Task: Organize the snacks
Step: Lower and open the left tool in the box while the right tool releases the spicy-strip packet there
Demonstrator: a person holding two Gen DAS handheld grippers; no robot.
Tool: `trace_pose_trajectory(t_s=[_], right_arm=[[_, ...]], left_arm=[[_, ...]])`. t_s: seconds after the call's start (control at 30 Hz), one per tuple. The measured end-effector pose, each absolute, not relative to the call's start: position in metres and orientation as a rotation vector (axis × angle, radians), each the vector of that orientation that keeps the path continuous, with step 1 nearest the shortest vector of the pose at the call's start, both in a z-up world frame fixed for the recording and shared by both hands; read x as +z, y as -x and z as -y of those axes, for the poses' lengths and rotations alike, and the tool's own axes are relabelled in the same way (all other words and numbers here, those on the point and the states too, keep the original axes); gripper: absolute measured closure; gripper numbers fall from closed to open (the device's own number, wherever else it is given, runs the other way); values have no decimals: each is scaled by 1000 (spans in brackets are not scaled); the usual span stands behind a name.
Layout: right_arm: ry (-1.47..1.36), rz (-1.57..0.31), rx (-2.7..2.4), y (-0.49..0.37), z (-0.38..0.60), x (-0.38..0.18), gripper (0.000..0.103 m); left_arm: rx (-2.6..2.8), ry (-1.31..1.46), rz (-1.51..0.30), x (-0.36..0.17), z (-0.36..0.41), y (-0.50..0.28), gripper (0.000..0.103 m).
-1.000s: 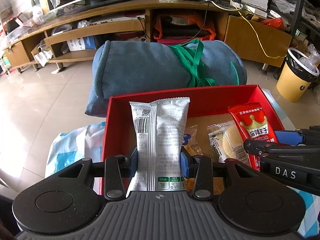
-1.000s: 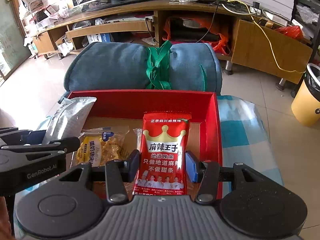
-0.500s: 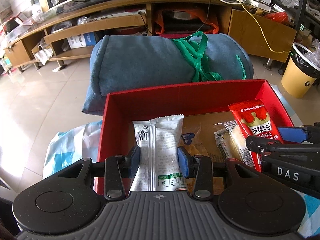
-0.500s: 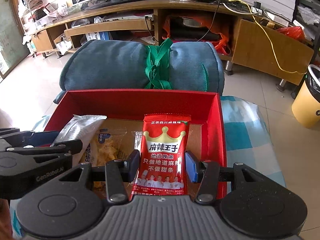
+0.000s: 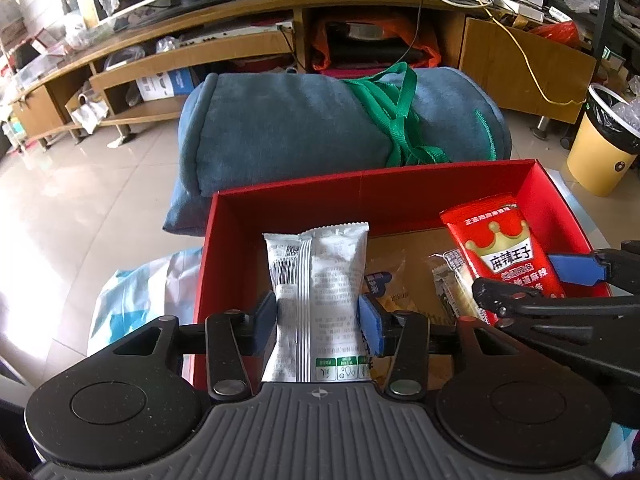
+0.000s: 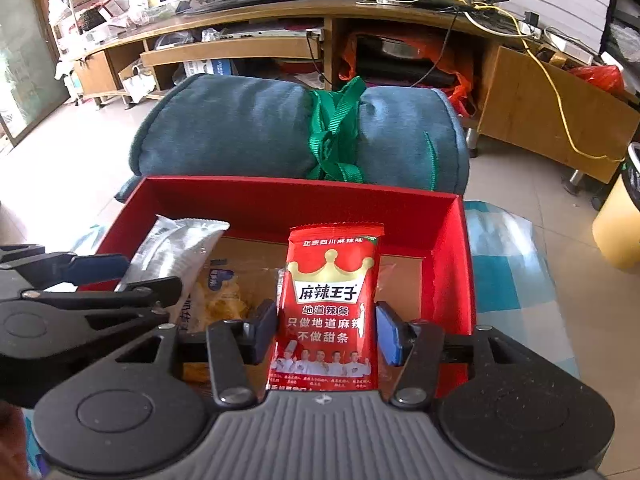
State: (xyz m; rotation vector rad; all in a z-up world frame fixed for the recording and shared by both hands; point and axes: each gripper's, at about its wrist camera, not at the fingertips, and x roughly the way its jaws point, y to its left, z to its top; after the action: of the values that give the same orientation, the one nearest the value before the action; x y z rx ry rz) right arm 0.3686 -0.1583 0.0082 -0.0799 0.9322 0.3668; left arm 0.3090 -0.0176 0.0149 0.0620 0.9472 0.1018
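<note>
Snacks half-sorted: my left gripper (image 5: 317,322) clamps a silver pack (image 5: 316,280), my right gripper (image 6: 326,334) a red pack (image 6: 330,304), over the box (image 6: 300,200) (two already inside).

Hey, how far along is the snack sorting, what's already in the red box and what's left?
Done: two clear-wrapped snacks already lie on the floor of the red box. In hand: the left tongs grip a silver packet and the right tongs grip a red packet, both held over the box. Left: setting both packets down and letting go. No other loose snacks show outside the box in these views.
</note>
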Motion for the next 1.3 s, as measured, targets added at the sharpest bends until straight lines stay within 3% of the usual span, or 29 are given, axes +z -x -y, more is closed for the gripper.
trace_pose_trajectory(t_s=[0.5,1.3], right_arm=[[31,-884,370,-366,167,29,51],[11,-832,384,-324,176,57,51]], left_arm=[[107,-38,-911,27,13,-305,33],[92,-8,-856,51,1,-269,27]])
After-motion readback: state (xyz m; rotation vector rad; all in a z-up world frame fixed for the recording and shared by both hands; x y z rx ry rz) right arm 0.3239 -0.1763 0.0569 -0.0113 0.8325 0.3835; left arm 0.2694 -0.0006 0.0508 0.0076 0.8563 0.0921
